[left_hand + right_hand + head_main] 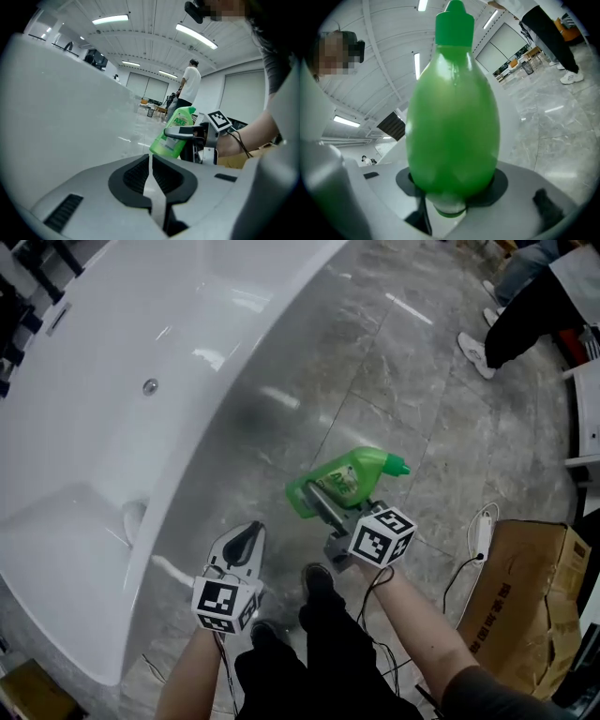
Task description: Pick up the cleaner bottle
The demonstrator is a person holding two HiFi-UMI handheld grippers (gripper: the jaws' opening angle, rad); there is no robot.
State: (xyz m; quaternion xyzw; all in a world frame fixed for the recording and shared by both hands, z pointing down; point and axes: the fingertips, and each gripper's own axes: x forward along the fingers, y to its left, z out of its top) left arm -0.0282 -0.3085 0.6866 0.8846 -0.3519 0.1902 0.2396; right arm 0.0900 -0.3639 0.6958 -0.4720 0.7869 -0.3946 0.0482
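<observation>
The green cleaner bottle [344, 480] hangs in the air above the grey marble floor, lying on its side with its cap pointing right. My right gripper [325, 506] is shut on its body. In the right gripper view the bottle [452, 117] fills the middle, cap up, wedged between the jaws of the right gripper [452, 190]. The left gripper [247, 538] is lower left of the bottle, apart from it, shut with nothing held. The left gripper view shows the left gripper [151, 172] with its jaws together, and the bottle [174, 133] held beyond them.
A large white bathtub [112, 418] fills the left. A cardboard box [521, 601] and a white power strip with cable [483, 533] lie at the right. A seated person's legs [520, 310] are at the top right. Another person [189, 86] stands far off.
</observation>
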